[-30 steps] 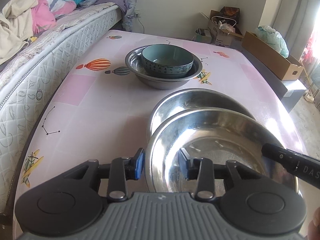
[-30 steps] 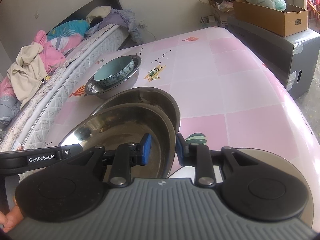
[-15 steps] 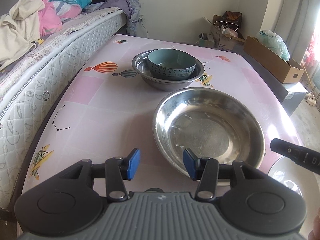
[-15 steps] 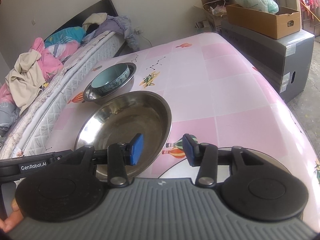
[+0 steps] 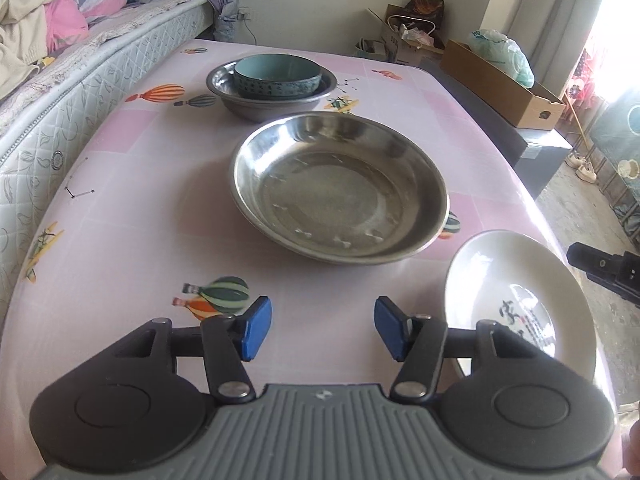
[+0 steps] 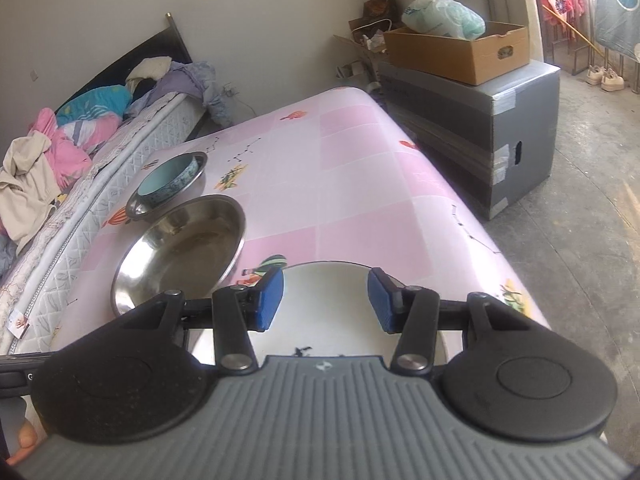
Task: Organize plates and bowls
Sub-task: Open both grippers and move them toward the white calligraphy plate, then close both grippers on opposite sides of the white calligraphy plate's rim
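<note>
left gripper (image 5: 320,330): let go and empty, jaws have just been opening, nothing but bare tablecloth between the blue pads. It sits back from the big steel pan, so I'd guess it's done with that one.

right gripper (image 6: 326,300): also loose, jaws have just been opening too. It hangs right over the white plate, so that looks like the next pick, but the pads aren't touching it.

big steel pan (image 5: 340,190): middle of the table (image 5: 132,216), sitting flat. Empty as far as I can tell, though it may be two pans nested.

small steel bowl (image 5: 270,92): at the far end, just behind the big pan, with the blue bowl (image 5: 278,76) nested inside. Smaller-in-bigger stacking, makes sense for tidying.

white plate (image 5: 516,300): near right corner of the table, flat, nothing on it except a printed design. Still off on its own, not stacked with anything.
</note>
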### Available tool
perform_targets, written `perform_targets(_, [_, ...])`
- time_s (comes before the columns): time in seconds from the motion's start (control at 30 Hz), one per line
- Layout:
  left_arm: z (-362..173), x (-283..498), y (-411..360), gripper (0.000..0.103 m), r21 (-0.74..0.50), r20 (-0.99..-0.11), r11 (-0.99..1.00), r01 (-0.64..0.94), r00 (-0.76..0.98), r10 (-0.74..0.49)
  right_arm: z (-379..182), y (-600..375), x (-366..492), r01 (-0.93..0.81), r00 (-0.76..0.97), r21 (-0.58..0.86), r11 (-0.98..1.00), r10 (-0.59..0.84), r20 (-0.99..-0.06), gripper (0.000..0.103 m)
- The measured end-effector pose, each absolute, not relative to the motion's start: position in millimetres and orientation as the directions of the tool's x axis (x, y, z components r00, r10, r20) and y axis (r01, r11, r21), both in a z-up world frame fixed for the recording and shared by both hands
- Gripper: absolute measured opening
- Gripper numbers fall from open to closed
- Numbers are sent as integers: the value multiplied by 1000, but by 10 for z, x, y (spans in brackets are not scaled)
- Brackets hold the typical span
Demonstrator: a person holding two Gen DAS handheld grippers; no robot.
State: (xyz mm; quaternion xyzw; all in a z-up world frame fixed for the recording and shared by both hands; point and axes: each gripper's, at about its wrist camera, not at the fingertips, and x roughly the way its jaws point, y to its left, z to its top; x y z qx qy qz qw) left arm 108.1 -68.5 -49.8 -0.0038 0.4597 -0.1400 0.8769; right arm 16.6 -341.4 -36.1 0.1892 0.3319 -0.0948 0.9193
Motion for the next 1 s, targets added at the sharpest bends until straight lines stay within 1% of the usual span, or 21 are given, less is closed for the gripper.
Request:
perform_targets(0.13, [-572,969,-831,59,-170,-818,948,270,497,-288,-427,-3634,-77,351,750,287,891,-84,-656,46])
perform_targets(0.3, [-611,862,-959,61,-180,-823,941,287,480,-304,-544,-3786,-264,377,738,298,877,-89,-669,46])
perform_targets(0.43, [-611,838,-1009,61,-148,-825,950,275,496,-272,-672,-3860,-300,383,730,329,863,-64,-681,46])
perform_targets(0.63, [-615,858,-1003,61,-156,-829,953,258,490,-269,-780,-3904,-280,380,728,376,845,-23,-685,46])
perform_targets(0.83, [-557,810,-956,61,-182,-809,953,244,513,-286,-817,-3923,-205,361,729,396,844,10,-685,46])
perform_targets(0.9, [-522,779,-971,65,-177,-795,950,258,532,-292,-832,-3922,-166,354,727,401,845,21,-686,46])
perform_targets(1.0, [-515,774,-1037,66,-179,-791,942,284,528,-310,-858,-3932,-111,346,726,413,842,38,-687,46])
